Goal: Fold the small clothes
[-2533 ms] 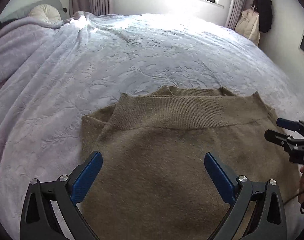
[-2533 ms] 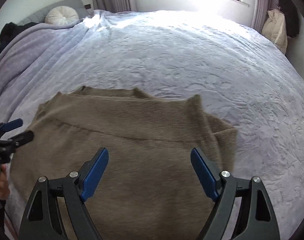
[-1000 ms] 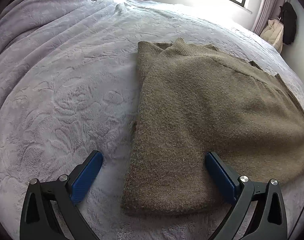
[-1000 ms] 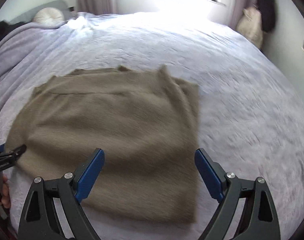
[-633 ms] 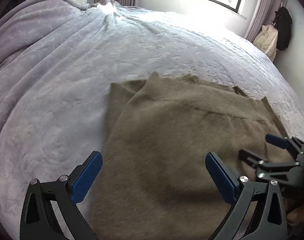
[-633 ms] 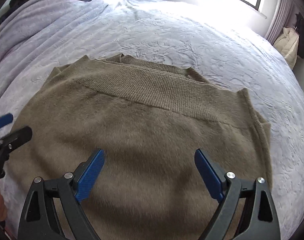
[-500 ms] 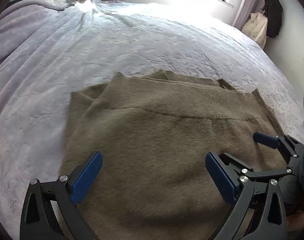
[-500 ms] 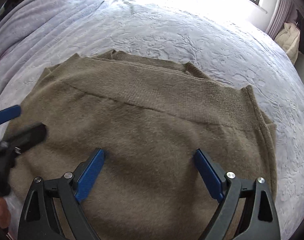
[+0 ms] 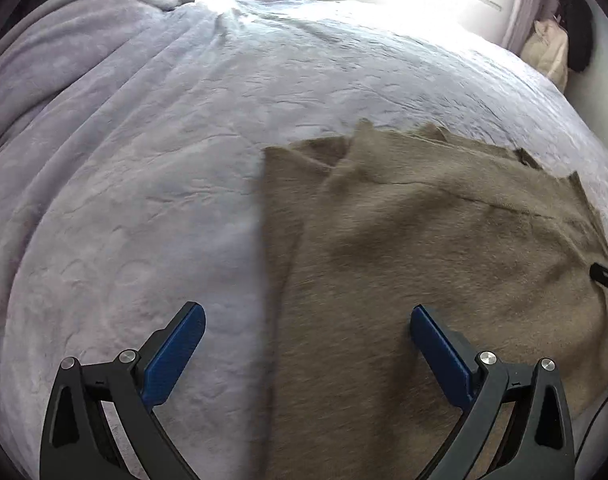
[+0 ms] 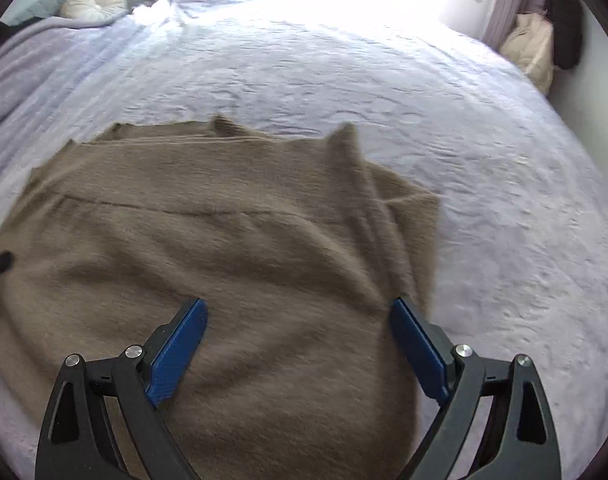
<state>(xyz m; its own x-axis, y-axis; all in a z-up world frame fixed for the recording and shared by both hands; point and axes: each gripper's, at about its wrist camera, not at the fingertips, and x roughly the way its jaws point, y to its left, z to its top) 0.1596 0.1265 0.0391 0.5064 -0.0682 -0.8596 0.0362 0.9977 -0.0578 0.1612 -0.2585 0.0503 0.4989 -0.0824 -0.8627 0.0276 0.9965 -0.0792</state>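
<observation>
Midway through folding, a brown knit sweater [image 10: 224,248] lies on the lavender bedspread [image 10: 383,72], sleeves tucked in; the left gripper [image 9: 304,344] and right gripper [image 10: 300,336] hover wide open, holding nothing, further folds pending.

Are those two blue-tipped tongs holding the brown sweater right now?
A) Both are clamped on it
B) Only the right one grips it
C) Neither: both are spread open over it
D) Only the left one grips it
C: the left tongs and right tongs both gape wide, and the brown sweater lies flat on the bed, pinched by neither.
</observation>
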